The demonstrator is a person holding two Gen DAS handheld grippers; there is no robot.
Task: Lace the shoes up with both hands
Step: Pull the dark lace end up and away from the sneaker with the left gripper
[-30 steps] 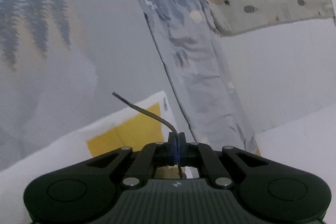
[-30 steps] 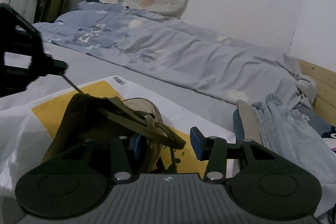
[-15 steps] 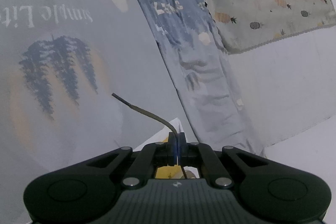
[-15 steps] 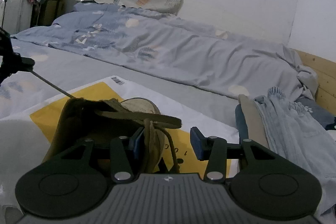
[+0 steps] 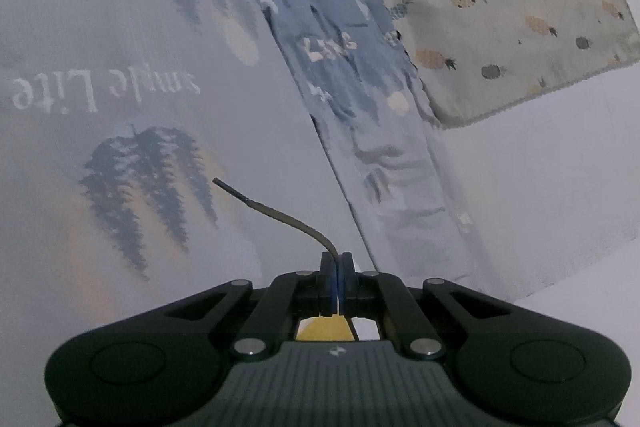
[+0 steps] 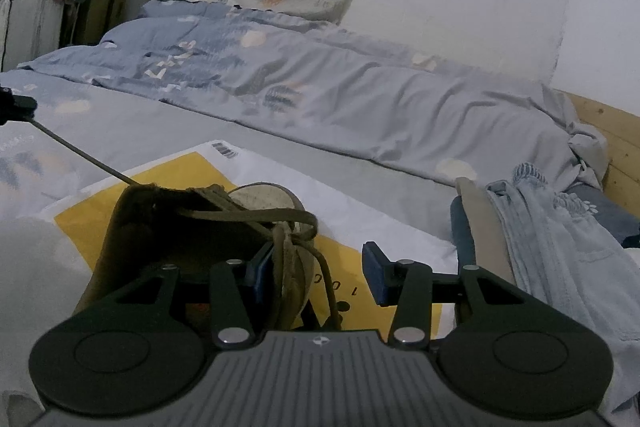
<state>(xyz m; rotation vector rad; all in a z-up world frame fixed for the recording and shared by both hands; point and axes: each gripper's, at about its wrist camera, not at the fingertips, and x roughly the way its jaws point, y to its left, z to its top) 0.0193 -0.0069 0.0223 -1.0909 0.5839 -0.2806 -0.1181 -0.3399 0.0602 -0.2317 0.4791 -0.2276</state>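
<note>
Lace [image 6: 80, 157] is clamped near its tip in the left gripper [image 5: 336, 261], drawn taut up-left from the shoe [image 6: 192, 227]. Right gripper [image 6: 318, 265] is half-spread, empty, nearer the shoe, astride its loose loops.

Two wrist views, shared bed [image 6: 328, 99]

Shoe on a yellow-and-white bag on the bed

The right gripper [image 6: 316, 273] stands open around the brown shoe [image 6: 168, 227]'s heel; a taut lace [image 6: 80, 153] runs from the shoe to the left gripper [image 6: 16, 107].
</note>
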